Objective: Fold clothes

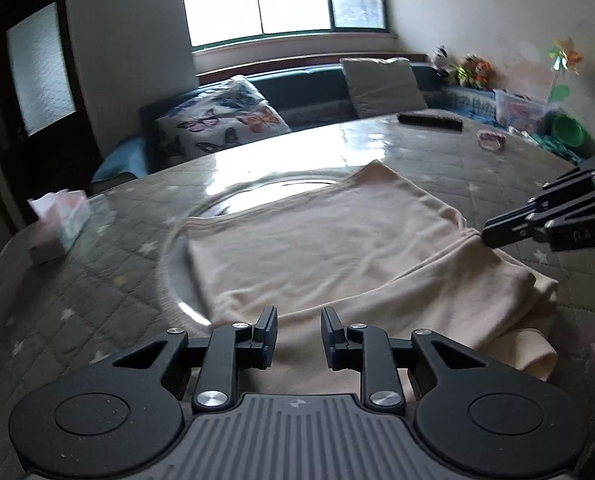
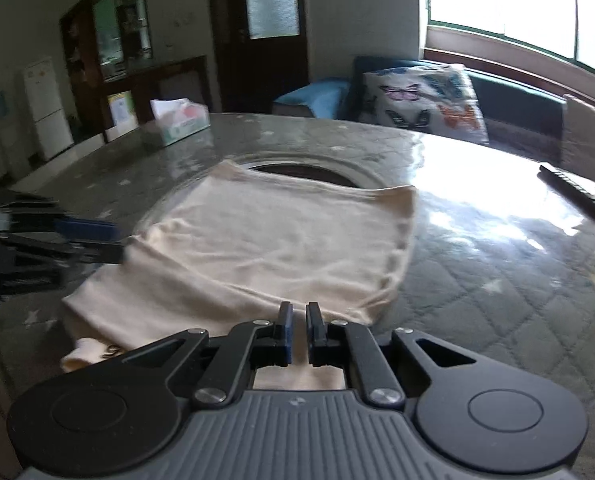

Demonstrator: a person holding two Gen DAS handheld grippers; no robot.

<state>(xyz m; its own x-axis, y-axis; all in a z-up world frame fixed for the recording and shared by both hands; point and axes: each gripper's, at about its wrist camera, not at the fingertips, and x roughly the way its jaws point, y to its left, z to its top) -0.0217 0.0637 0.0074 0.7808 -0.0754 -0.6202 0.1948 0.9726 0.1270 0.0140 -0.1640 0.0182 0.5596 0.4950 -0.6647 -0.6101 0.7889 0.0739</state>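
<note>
A cream garment (image 1: 321, 252) lies folded on the quilted grey table, partly over a round glass turntable (image 1: 177, 248). It also shows in the right wrist view (image 2: 273, 248). My left gripper (image 1: 299, 334) is open and empty, just above the garment's near edge. My right gripper (image 2: 299, 332) has a narrow gap between its pads and holds nothing, at the garment's near edge. In the left wrist view the right gripper (image 1: 487, 236) touches the garment's right edge. In the right wrist view the left gripper (image 2: 115, 240) is at the garment's left edge.
A tissue box (image 1: 57, 224) stands at the table's left. A black remote (image 1: 429, 122) and a small pink item (image 1: 491, 140) lie at the far right. A sofa with a butterfly cushion (image 1: 221, 120) is behind the table.
</note>
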